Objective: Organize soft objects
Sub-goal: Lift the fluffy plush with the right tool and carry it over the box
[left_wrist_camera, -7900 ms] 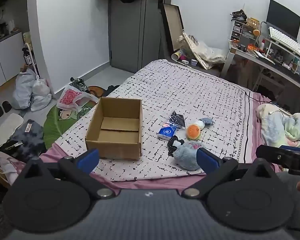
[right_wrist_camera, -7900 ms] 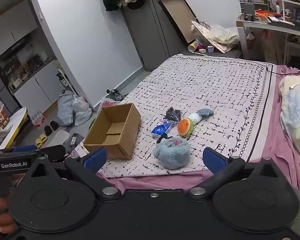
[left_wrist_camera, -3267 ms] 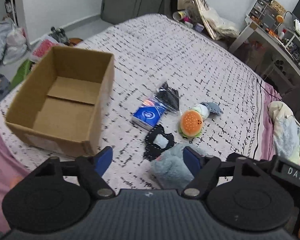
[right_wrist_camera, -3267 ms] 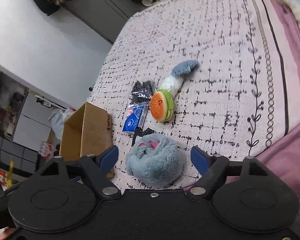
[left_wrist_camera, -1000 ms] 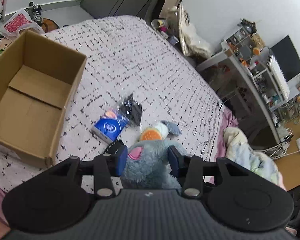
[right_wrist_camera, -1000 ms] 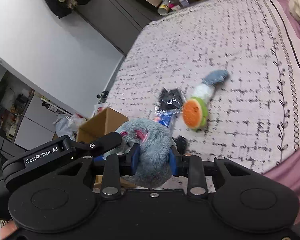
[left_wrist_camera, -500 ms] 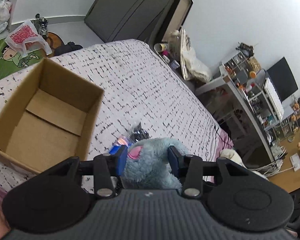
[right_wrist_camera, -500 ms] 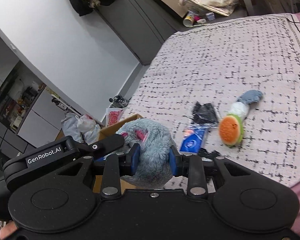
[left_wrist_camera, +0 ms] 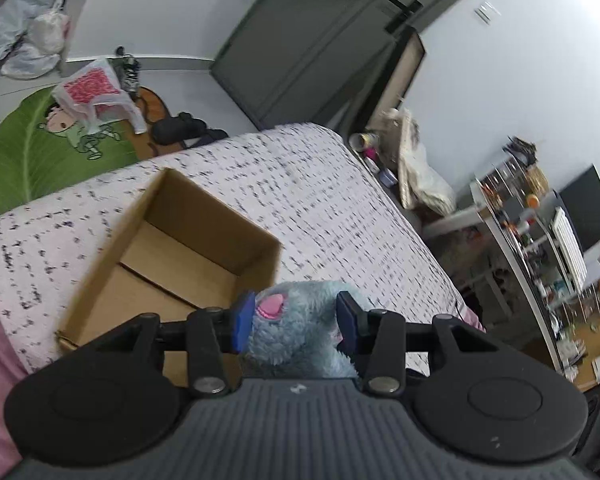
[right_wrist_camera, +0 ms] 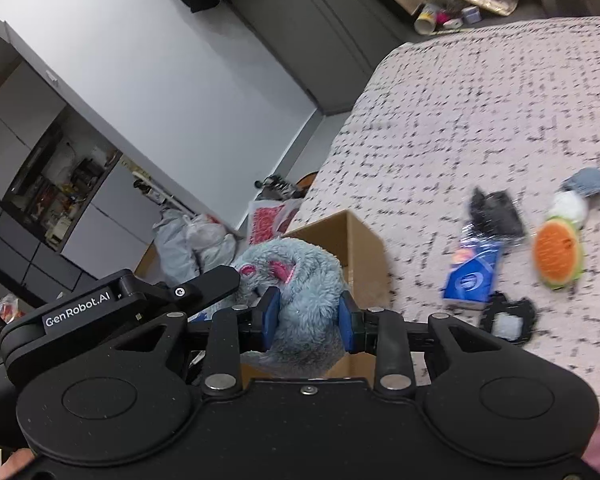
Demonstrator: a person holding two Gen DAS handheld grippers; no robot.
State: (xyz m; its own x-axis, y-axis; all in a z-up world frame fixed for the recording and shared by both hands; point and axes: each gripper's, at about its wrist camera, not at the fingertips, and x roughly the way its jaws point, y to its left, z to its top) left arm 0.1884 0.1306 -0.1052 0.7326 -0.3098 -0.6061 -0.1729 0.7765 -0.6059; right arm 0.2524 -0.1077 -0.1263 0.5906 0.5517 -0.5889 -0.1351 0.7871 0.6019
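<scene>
Blue plush toy (left_wrist_camera: pixel 300 332) hangs in the air above the bed (left_wrist_camera: pixel 320 200), pinched from both sides at once. The left tool (left_wrist_camera: pixel 296 320) is clenched on its fluffy head, the right tool (right_wrist_camera: pixel 308 318) on its body, probably because one narrow grip would let so soft and bulky a thing sag. To the left below it sits the cardboard box (left_wrist_camera: pixel 112 280), open and empty inside, the likely destination. Rightward, a burger plush (right_wrist_camera: pixel 558 254), blue packet (right_wrist_camera: pixel 472 276) and black pouch (right_wrist_camera: pixel 496 212) lie on the bed.

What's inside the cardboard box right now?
The box shows only its bare cardboard floor flaps; no item is visible in it. Its near corner is covered by the plush and the left gripper.
</scene>
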